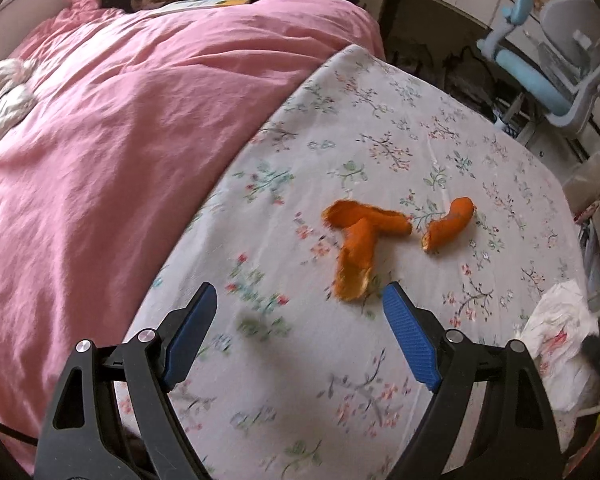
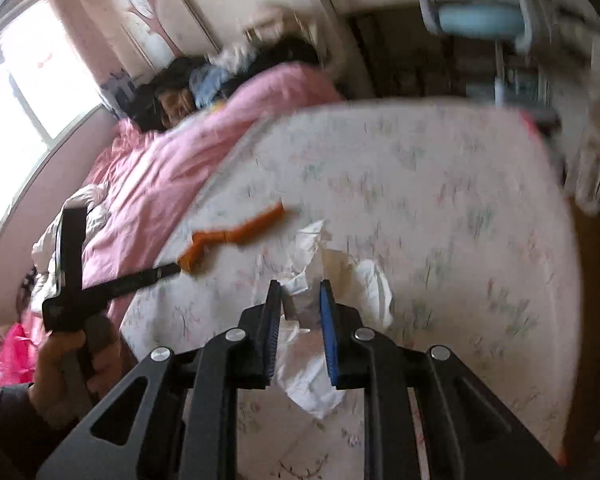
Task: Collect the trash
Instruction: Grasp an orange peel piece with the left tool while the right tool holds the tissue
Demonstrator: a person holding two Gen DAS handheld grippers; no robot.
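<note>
Orange peel pieces (image 1: 364,240) are left uncollected on the floral bed sheet (image 1: 440,152) before the wide-open left gripper (image 1: 300,300), while crumpled white tissue (image 2: 312,280) is pinched in the narrowed right gripper (image 2: 300,296).

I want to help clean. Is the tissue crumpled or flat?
Crumpled: the white tissue bunches in folds between the right gripper.

Both wrist cameras look steeply down along their fingers, close over the floral bed (image 1: 380,128); both views share the orange peel (image 1: 364,236) and pink quilt (image 1: 120,120).
</note>
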